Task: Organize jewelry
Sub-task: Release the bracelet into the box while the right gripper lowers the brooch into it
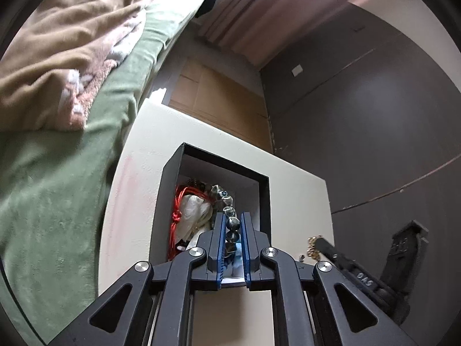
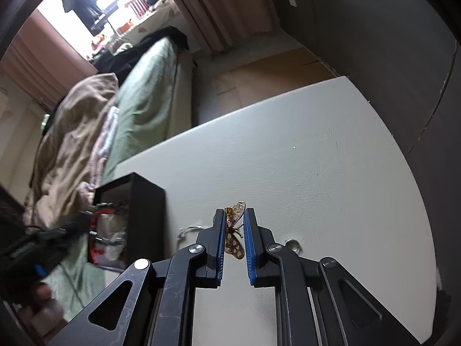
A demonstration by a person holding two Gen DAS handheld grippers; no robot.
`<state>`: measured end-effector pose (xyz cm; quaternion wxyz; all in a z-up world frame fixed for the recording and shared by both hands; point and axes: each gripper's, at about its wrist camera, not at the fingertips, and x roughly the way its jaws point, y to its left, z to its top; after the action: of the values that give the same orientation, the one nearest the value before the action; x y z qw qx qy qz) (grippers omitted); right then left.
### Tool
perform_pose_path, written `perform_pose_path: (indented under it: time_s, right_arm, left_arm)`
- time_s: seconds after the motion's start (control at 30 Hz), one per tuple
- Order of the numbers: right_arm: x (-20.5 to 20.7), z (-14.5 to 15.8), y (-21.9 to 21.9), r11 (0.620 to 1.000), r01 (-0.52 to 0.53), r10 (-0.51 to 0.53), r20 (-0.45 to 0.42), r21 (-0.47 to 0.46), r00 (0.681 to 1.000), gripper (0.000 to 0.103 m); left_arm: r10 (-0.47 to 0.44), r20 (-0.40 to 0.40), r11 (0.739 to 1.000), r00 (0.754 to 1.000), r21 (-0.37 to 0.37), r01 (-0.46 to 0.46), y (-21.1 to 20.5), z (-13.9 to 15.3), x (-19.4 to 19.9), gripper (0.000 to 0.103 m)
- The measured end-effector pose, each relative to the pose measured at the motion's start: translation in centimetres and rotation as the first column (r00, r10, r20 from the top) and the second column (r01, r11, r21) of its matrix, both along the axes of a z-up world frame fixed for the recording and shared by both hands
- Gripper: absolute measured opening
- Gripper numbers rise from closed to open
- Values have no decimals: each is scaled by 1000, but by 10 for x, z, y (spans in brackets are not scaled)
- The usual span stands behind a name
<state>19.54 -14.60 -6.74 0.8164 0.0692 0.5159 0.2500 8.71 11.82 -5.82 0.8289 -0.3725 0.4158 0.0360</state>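
Note:
An open black box stands on the white table, holding a red cord, white cloth and a grey beaded bracelet. My left gripper reaches over the box. The bracelet's beads run between its blue pads with a sliver of room on each side, so the jaws stand narrowly open. My right gripper is shut on a gold butterfly piece and holds it just above the table. The box stands to its left.
A silver hook and a small ring lie on the table near my right gripper. A bed with a green sheet and tan blanket borders the table's left side. Dark wall panels stand to the right.

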Motion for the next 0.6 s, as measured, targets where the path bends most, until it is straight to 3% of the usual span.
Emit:
perform_pose_path:
  time_s: [0.07, 0.1, 0.13, 0.2, 0.6]
  right_arm:
    - [-2, 3, -1, 1000, -3, 3, 3, 17, 1000, 14]
    - [-3, 5, -1, 1000, -5, 5, 5, 28, 1000, 14]
    - [-4, 6, -2, 999, -7, 7, 8, 39, 1000, 14]
    - [-7, 10, -2, 998, -10, 10, 14, 55, 1000, 14]
    - [-14, 37, 14, 974, -63, 48, 73, 215, 996, 14]
  left_arm:
    - [-8, 14, 1000, 1000, 25, 8, -4, 6, -3, 36]
    - [-3, 26, 1000, 1000, 26, 3, -4, 8, -6, 59]
    - [7, 39, 1000, 999, 28, -8, -4, 11, -9, 74]
    - [29, 65, 998, 997, 48, -32, -4, 17, -14, 77]
    - [46, 81, 995, 996, 85, -53, 3, 28, -20, 77]
